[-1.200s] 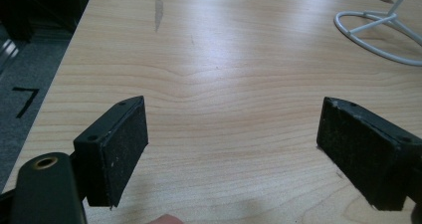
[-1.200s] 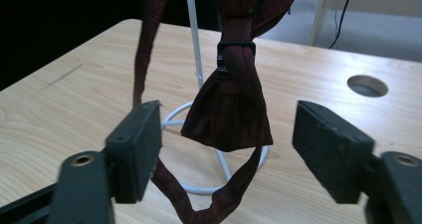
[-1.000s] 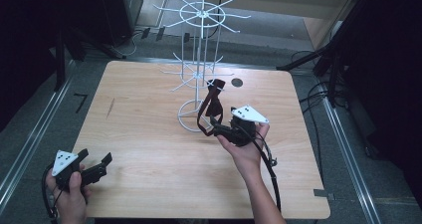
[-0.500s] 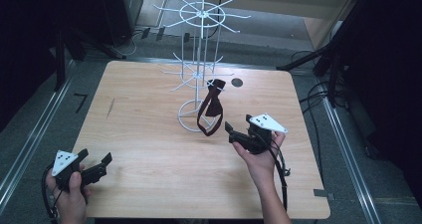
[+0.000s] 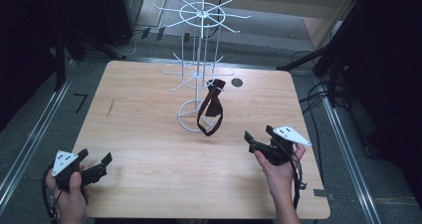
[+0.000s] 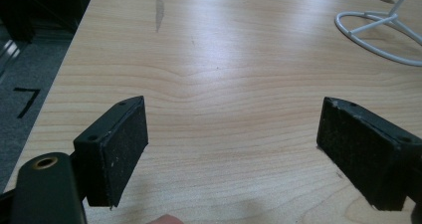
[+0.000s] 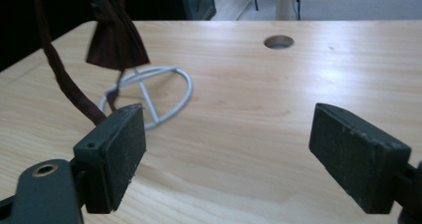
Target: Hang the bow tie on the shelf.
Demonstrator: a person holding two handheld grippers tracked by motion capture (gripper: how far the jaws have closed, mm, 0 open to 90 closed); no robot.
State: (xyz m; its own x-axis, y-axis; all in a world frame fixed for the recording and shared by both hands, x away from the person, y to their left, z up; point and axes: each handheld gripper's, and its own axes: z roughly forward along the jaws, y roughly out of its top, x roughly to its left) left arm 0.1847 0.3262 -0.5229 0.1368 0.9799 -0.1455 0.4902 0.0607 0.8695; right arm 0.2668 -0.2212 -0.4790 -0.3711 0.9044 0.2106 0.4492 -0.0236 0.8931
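Note:
A dark brown bow tie with its strap (image 5: pixel 211 109) hangs from a lower arm of the white wire rack (image 5: pixel 199 59), over the rack's ring base (image 5: pixel 185 119). In the right gripper view the bow tie (image 7: pixel 114 35) dangles at upper left above the ring base (image 7: pixel 171 92). My right gripper (image 5: pixel 258 137) is held open to the right of the tie, apart from it, with nothing between its pads (image 7: pixel 366 157). My left gripper (image 5: pixel 94 165) stands open near the table's front left corner, empty, its pads (image 6: pixel 119 144) over bare wood.
The wooden table (image 5: pixel 149 154) has a round cable hole (image 5: pixel 237 82) behind the rack and a dark scuff (image 5: pixel 110 108) at the left. Cables and dark stands lie on the floor to the right and behind the table.
My right gripper has let go of the bow tie and drawn back to the right and toward the front edge. The tie now hangs free from the rack. The left gripper has not moved.

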